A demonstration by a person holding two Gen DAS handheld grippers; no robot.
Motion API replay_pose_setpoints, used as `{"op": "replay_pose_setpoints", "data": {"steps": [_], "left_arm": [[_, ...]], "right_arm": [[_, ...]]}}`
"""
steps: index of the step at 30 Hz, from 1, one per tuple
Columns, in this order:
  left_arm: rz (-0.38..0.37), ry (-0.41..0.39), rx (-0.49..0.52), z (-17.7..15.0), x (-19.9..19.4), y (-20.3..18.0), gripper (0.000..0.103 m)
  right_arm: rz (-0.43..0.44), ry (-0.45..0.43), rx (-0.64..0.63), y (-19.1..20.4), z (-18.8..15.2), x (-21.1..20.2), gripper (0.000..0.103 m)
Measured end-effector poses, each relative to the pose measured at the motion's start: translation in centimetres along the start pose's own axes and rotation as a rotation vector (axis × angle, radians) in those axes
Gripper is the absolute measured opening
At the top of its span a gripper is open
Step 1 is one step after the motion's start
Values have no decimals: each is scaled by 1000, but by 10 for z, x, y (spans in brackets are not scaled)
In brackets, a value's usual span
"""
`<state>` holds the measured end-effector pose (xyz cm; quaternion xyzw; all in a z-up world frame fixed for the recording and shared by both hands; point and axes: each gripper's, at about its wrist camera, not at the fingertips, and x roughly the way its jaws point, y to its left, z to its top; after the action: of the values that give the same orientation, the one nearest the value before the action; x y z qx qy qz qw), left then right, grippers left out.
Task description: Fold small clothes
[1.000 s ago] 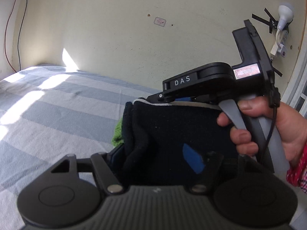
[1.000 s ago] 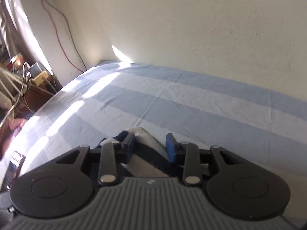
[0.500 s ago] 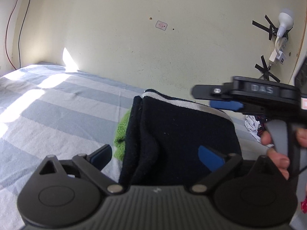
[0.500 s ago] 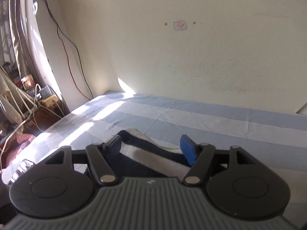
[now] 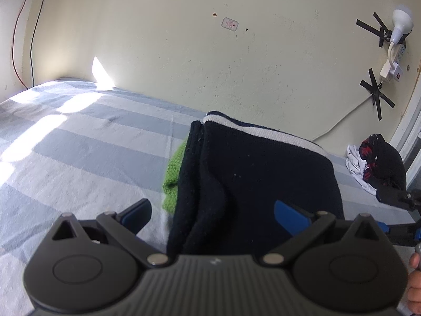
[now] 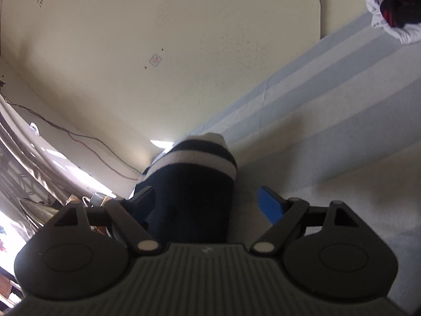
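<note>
**Operator:** Right, starting at my left tongs [image 5: 211, 217]: they stand spread wide, gripping nothing. The folded navy garment [image 5: 252, 173] sits between the two blue pads [image 5: 290, 217], but neither pad presses on it.

**Second:** And the right one?

**Operator:** My right tongs [image 6: 208, 197] are opening as I speak. On the right wrist view the same dark cloth [image 6: 194, 184] lies between the fingers; the blue pad on the right of the picture stands clear of it, with bare sheet showing in the gap. The other finger is right against the fabric's edge (I cannot tell whether it actually touches). That view is tilted hard, so the bed runs diagonally across the picture.

**Second:** Where does the garment lie?

**Operator:** On the bed [image 5: 79, 152], a blue and white striped sheet, close in front of both cameras. It is folded into a thick bundle with a white band along its far edge; from the right side I see two white stripes there. A green knitted piece [image 5: 173, 173] peeks out beneath it on the left.

**Second:** Anything further out?

**Operator:** From the left camera, the tip of the right tool pokes in at the right edge, with a bit of my hand [image 5: 415, 284] below it. Beyond that, a heap of clothes [image 5: 373, 163] in black, red and white sits at the far right end of the bed, well apart from the folded bundle. Behind it all is a cream wall [image 5: 184, 52] carrying a taped-up bulb [image 5: 401, 22] and a white cable.
</note>
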<state>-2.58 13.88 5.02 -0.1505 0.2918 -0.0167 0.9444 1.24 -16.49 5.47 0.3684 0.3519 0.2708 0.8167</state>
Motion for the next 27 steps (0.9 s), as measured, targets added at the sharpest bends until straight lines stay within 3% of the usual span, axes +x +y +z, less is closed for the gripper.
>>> {"op": "replay_pose_setpoints", "data": {"steps": [4, 7, 11, 27], "left_arm": [[12, 7, 7, 0, 2, -2, 103], [14, 10, 7, 0, 3, -2, 103], [14, 15, 4, 0, 5, -2, 103], [8, 21, 1, 1, 7, 1, 103]], "right_arm": [[5, 92, -36, 1, -8, 19, 89], [-1, 98, -133, 11, -15, 28, 90], [4, 74, -203, 12, -23, 32, 91], [24, 58, -202, 4, -26, 24, 92]]}}
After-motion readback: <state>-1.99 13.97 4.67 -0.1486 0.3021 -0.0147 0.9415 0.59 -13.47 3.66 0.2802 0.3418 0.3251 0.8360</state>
